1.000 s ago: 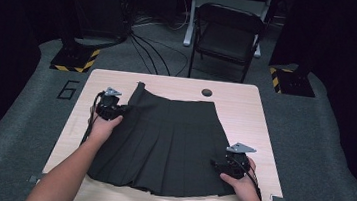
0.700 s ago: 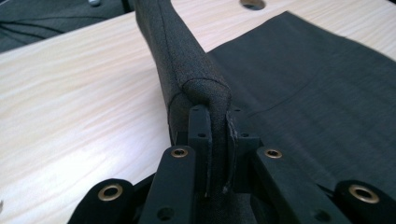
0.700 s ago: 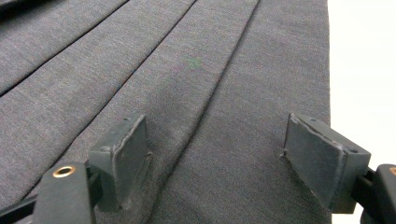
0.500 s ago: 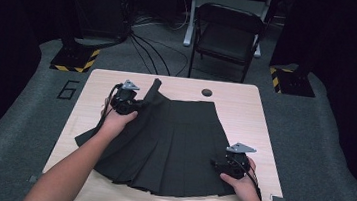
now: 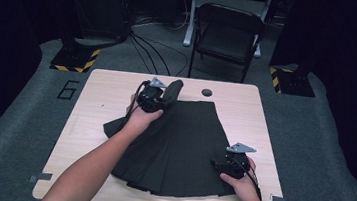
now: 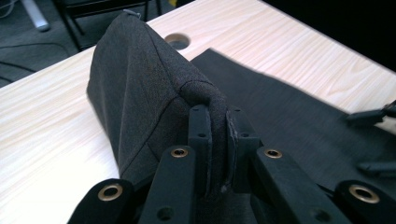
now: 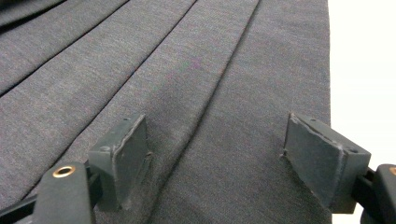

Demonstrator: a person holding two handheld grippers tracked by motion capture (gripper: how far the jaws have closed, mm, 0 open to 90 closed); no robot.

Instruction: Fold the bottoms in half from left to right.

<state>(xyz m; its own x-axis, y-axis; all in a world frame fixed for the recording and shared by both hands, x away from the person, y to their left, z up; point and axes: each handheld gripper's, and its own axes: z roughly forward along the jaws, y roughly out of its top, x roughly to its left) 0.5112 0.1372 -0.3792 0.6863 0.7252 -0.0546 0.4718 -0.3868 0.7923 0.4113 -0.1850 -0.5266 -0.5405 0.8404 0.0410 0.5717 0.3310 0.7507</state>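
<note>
Pinching a fold of the dark pleated skirt [image 5: 177,140] between the closed fingers of my left gripper [image 5: 152,98], I hold that corner lifted off the pale wooden surface [image 5: 100,107] near its far edge, the cloth peaking up just short of the round hole [image 5: 207,92] in the surface. My right gripper [image 5: 232,164] sits low over the skirt's near right part, its fingers [image 7: 122,154] spread wide apart above the pleats, close to the hem's edge. Most of the skirt lies flat across the middle of the surface, with its left side drawn up toward my left hand [image 5: 140,119].
</note>
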